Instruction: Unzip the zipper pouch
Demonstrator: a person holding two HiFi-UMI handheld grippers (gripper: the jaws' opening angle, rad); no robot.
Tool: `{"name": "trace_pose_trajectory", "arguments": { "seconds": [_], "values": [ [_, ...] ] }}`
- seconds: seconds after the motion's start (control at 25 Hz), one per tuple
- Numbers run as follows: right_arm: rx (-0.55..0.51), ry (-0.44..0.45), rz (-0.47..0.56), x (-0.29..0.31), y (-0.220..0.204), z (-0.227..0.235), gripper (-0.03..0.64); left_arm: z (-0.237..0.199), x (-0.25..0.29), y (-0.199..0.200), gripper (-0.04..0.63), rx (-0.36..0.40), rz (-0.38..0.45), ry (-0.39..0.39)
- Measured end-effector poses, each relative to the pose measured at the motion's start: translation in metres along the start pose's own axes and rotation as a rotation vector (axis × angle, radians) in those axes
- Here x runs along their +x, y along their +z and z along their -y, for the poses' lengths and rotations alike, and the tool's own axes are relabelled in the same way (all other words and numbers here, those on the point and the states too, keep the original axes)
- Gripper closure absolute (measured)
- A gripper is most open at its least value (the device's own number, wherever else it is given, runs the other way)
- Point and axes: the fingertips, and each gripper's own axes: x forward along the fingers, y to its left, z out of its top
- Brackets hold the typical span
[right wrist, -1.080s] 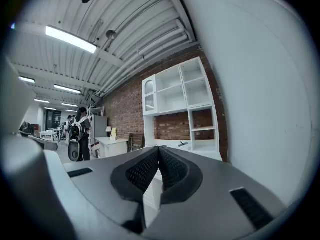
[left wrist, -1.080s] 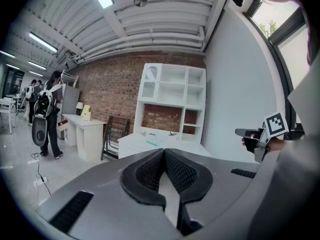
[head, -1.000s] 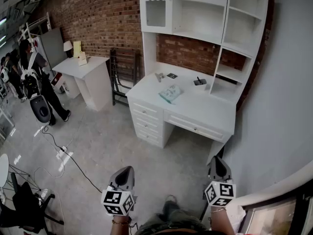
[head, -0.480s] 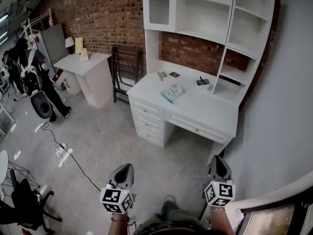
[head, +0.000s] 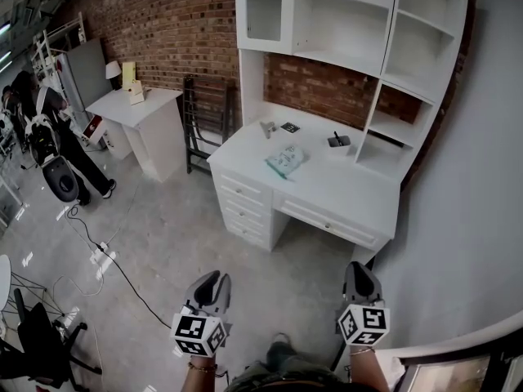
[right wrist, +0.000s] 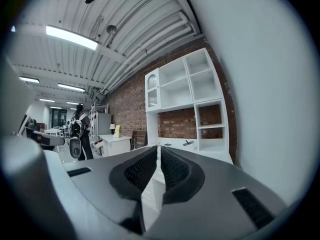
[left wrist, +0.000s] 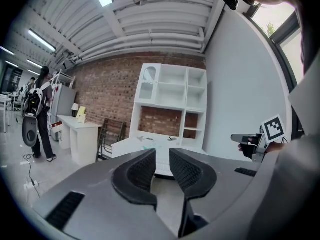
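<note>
1. Teal pouch [head: 284,161] flat on white desk [head: 343,190] under shelves [head: 343,23], well apart from both grippers.
2. Low over floor [head: 163,243], left gripper [head: 214,280]: jaws a narrow slit apart, just been opening, nothing between.
3. Alongside, right gripper [head: 359,269]: jaws together, empty.

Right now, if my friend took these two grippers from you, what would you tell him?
Left gripper: jaws have just been opening a crack, nothing between them.
Right gripper: shut, empty.
Zipper pouch: lies on the white desk, far across the floor from both grippers, untouched; its zipper is too small to read.
Done: nothing yet.
Left: walk to the desk, hold the pouch, pull the zipper open.
</note>
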Motion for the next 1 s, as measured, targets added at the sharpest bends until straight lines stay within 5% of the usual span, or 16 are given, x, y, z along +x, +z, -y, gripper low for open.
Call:
{"name": "trace_pose_trajectory", "arguments": {
  "seconds": [0.16, 0.52, 0.64, 0.8, 1.0],
  "values": [
    [0.016, 0.09, 0.001, 0.03, 0.002, -0.003, 0.403, -0.004, 0.027, 0.01, 0.359, -0.005, 0.015, -0.008],
    [0.006, 0.205, 0.009, 0.099, 0.003, -0.001, 0.117, 0.005, 0.095, 0.028, 0.051, 0.056, 0.059, -0.078],
    [0.007, 0.274, -0.014, 0.116, 0.0, -0.002, 0.043, 0.016, 0.117, 0.028, 0.025, 0.07, 0.032, -0.114],
    [-0.009, 0.319, -0.047, 0.13, -0.006, 0.005, 0.041, 0.034, 0.142, 0.023, 0.023, 0.093, -0.004, -0.166],
    [-0.024, 0.318, -0.046, 0.14, -0.006, 0.021, 0.046, 0.041, 0.151, 0.036, 0.026, 0.127, 0.044, -0.194]
  ]
}}
